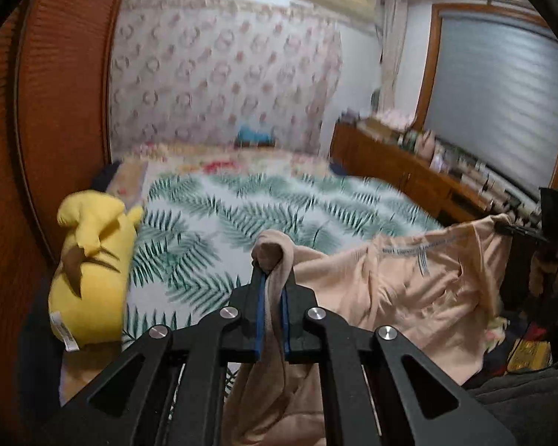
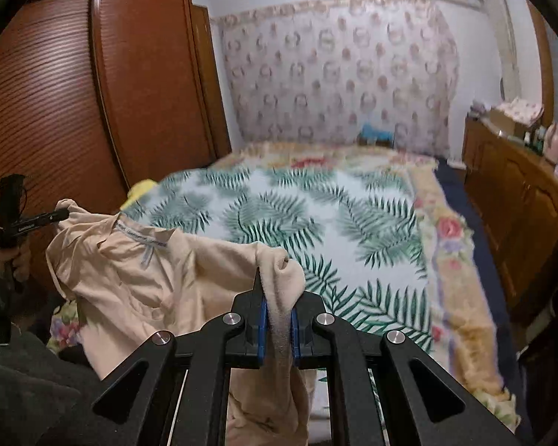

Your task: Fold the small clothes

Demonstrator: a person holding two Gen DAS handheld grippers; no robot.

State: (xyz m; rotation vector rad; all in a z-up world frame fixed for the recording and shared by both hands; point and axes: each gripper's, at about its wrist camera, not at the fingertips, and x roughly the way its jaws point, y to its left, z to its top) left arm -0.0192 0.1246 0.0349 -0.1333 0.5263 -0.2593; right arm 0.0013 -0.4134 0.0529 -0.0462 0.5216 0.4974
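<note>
1. Peach garment point(image 1: 420, 290): you hold it stretched in the air between both grippers, above the near end of the bed; a printed label strip point(image 1: 420, 247) runs along its upper edge.
2. Left gripper point(image 1: 273, 278): your jaws are pressed together on a bunched corner of the cloth, which bulges above the blue pads point(image 1: 259, 319) and hangs below them.
3. Right gripper point(image 2: 277, 290): your jaws are likewise clamped on the opposite corner, with fabric folded over the tips and trailing down between the arms.
4. Bed point(image 2: 353, 223): a leaf-print cover point(image 1: 241, 215) lies over a floral blanket point(image 2: 454, 260); the garment hangs over its near part.
5. Yellow plush toy point(image 1: 89, 260): it lies on the bed's edge, beside the wooden wardrobe point(image 2: 74, 93).
6. Wooden sideboard point(image 2: 520, 204): it stands along the far side of the bed and carries small bottles and boxes, too blurred to identify.
</note>
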